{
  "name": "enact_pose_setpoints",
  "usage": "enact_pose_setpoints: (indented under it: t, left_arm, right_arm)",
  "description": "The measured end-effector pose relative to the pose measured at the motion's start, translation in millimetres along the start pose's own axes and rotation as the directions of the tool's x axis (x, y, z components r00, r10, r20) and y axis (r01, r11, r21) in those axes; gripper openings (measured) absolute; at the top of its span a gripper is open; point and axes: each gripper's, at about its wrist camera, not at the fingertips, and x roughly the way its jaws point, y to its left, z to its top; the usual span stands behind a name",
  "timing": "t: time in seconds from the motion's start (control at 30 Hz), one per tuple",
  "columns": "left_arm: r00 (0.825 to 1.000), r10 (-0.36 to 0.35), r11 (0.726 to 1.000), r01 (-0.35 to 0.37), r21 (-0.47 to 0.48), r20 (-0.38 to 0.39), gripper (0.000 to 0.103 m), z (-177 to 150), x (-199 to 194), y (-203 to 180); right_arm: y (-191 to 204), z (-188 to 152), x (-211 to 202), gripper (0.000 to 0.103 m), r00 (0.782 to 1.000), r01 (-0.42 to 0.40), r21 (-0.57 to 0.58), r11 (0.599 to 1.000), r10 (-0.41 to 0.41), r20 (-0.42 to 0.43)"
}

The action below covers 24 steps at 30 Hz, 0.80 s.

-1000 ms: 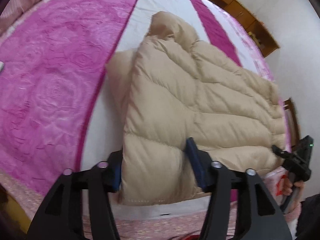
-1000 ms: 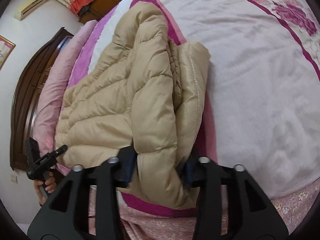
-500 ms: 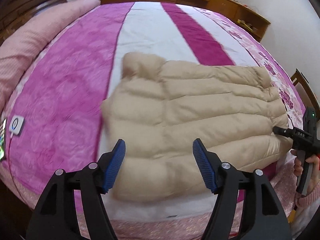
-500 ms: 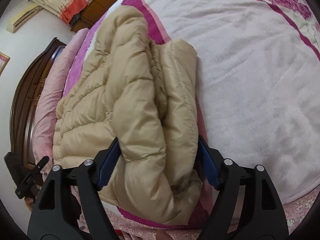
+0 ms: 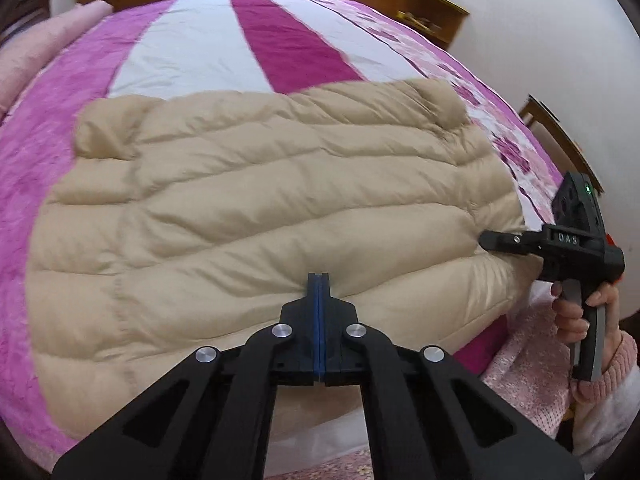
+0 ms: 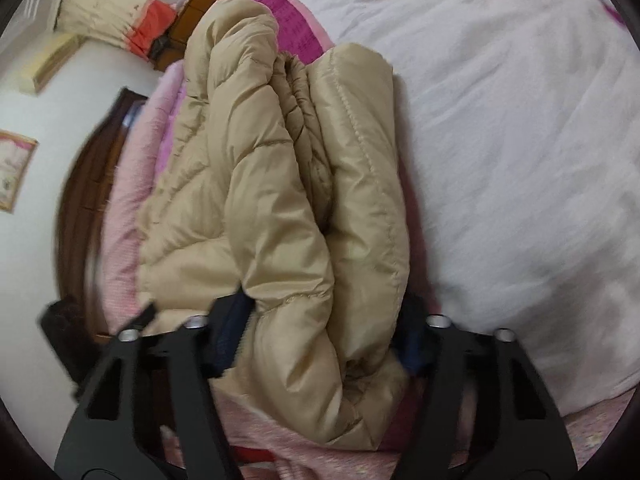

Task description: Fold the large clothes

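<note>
While the beige puffer jacket (image 5: 260, 216) lies folded across the bed (image 5: 168, 52) near its front edge, the L gripper (image 5: 319, 280) has its blue pads pressed together w/ nothing visibly between them, just above the jacket's near hem. R gripper (image 6: 320, 340) is spread wide, straddling the jacket's bunched end w/o clamping it.

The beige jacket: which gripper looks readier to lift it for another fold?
Left, probably. The left gripper is shut on the near edge of the jacket, where creases gather; the right gripper is open, only straddling the bulky folded end.
</note>
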Motion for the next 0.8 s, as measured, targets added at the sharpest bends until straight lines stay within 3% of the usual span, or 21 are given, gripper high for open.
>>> enact_pose_setpoints:
  t: [0.07,0.17,0.57,0.8]
  left_arm:
    - [0.999,-0.003,0.999,0.005,0.046,-0.037,0.000,-1.7,9.8,-6.8]
    - [0.997,0.005,1.000,-0.003,0.029,-0.077,0.000,-2.6,22.9,-3.0]
    - [0.993,-0.030,0.999,0.026,-0.036,-0.112,0.000,-10.8,44.5,9.7]
    - [0.992,0.031,0.999,-0.033,-0.016,-0.124,0.000,-11.0,37.4,0.3]
  right_arm:
    - [7.2,-0.7,-9.5,0.033,1.000,-0.015,-0.036,0.999,0.015,0.011]
    - [29.5,-2.1,-27.4,0.028,0.999,-0.042,-0.110,0.993,0.045,0.028]
    - [136.7,-14.6,-38.3,0.027,1.000,-0.024,-0.363,0.931,0.026,0.002]
    - [175.4,-22.2,-24.4,0.026,0.999,0.034,-0.459,0.888,-0.034,0.008]
